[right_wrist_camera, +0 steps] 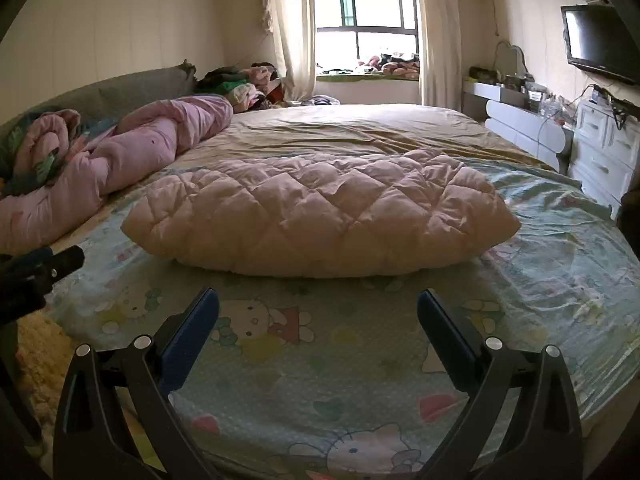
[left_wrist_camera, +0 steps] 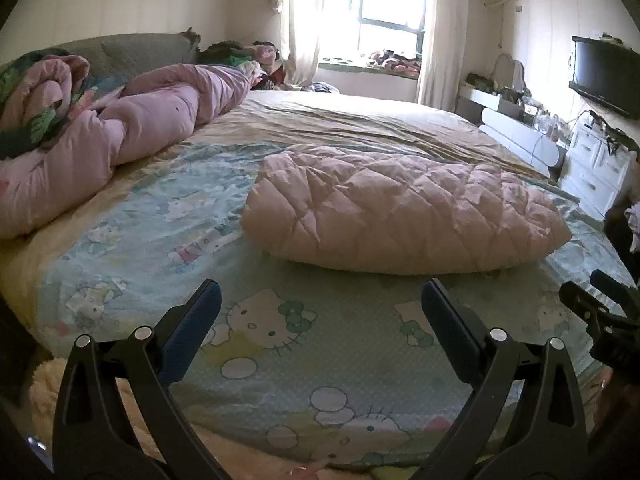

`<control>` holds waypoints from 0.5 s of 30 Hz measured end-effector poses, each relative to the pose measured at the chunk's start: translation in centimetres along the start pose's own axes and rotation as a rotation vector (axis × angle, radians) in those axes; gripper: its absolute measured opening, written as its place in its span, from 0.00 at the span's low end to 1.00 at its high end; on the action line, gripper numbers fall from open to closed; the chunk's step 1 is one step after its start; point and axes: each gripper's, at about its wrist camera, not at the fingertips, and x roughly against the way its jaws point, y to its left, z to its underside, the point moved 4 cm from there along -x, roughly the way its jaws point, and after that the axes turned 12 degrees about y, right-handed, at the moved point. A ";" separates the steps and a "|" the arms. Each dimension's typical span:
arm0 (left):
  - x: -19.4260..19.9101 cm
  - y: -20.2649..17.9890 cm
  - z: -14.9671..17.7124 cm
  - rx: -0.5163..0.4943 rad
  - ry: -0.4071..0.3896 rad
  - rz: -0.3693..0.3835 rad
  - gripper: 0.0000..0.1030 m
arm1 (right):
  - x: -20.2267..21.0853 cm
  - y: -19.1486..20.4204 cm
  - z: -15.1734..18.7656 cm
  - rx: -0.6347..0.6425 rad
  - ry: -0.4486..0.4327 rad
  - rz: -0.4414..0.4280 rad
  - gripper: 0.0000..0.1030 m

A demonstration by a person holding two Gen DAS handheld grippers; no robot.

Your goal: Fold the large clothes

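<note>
Bedroom, cartoon-print bedsheet [left_wrist_camera: 280, 360] | folded pink quilted coat [right_wrist_camera: 320, 216] at 12 o'clock | left gripper [left_wrist_camera: 320, 308] jaws apart | right gripper [right_wrist_camera: 318, 312] jaws apart, both empty

Pale pink quilted puffer coat [left_wrist_camera: 404, 212] [right_wrist_camera: 320, 216], folded into a thick puffy bundle, diamond stitching on top, lying flat on the cartoon-print bedsheet [left_wrist_camera: 280, 344] [right_wrist_camera: 320, 360]

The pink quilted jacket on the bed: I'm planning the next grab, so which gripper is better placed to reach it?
Probably the right gripper: it is open, and the jacket lies centred straight ahead of it. For the left gripper, also open, the jacket sits off to its right.
</note>
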 end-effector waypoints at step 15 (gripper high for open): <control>-0.2 -0.4 0.4 -0.007 0.006 0.017 0.91 | -0.6 0.5 0.2 0.025 0.022 -0.030 0.96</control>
